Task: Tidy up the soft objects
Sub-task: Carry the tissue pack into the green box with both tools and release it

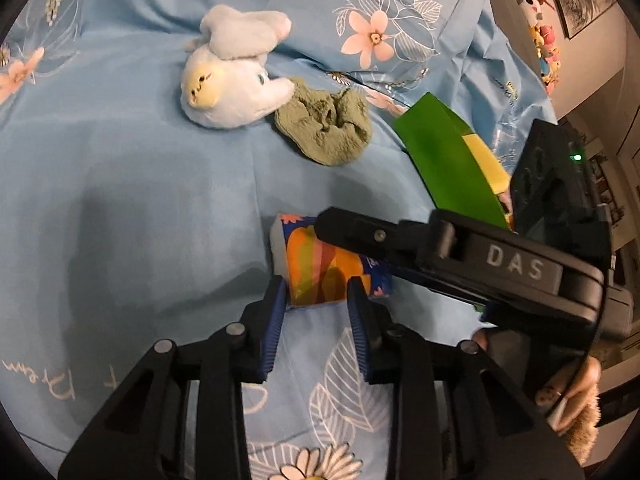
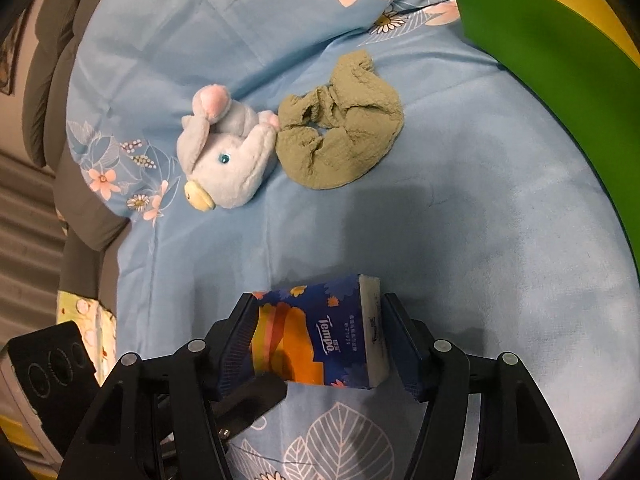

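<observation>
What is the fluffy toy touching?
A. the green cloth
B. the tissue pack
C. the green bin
A: the toy lies against the cloth on the bed, apart from the tissue pack, which sits between the fingers of both the right gripper and the left gripper; the bin stands off to the side.

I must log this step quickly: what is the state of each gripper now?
Left gripper: closed on the tissue pack.
Right gripper: closed on the same tissue pack, holding it from its two ends.
</observation>
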